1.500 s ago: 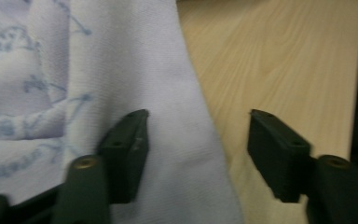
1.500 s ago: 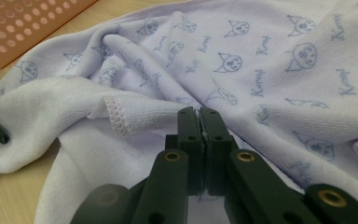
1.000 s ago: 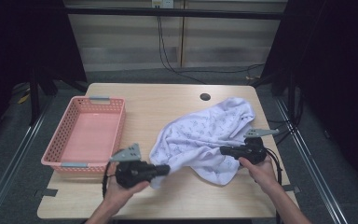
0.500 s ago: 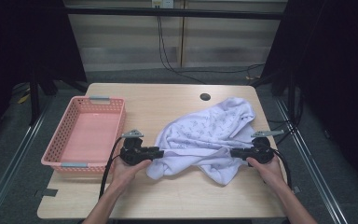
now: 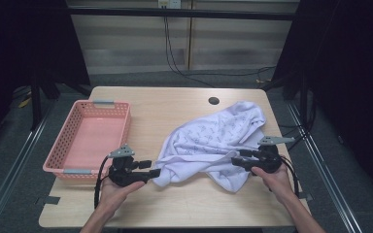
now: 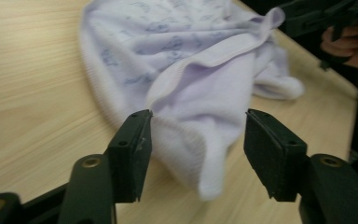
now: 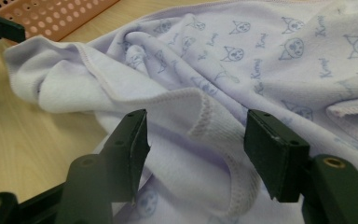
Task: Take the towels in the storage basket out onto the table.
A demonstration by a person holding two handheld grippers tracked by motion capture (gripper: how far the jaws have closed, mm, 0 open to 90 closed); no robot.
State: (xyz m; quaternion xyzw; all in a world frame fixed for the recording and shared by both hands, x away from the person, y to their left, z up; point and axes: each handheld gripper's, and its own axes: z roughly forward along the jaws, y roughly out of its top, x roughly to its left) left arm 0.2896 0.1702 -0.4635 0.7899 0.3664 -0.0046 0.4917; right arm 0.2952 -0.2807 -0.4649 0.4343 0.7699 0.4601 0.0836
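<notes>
A pale lilac cloth [image 5: 213,136] with a small printed pattern lies crumpled on the right half of the wooden table [image 5: 175,111]. My left gripper [image 5: 149,168] rests at the cloth's left corner. Its jaws have just been opening and stand open around a loose fold of the cloth [image 6: 191,60], left gripper [image 6: 196,149] pads clear of it. My right gripper [image 5: 237,157] sits at the cloth's right front edge. It too has just been opening, and a hemmed fold of the cloth [image 7: 261,60] lies slack between the right gripper [image 7: 196,149] pads.
An empty pink perforated basket [image 5: 65,131] stands on the table's left side, close behind the left hand. A round hole [image 5: 213,101] sits near the far edge. Bare wood lies in front of the cloth. Metal rails run along both sides of the table.
Both pairs of jaws have gone from shut on the cloth's front edge to open. The edge that was stretched between them now lies slack on the table. The left hand has sunk.
</notes>
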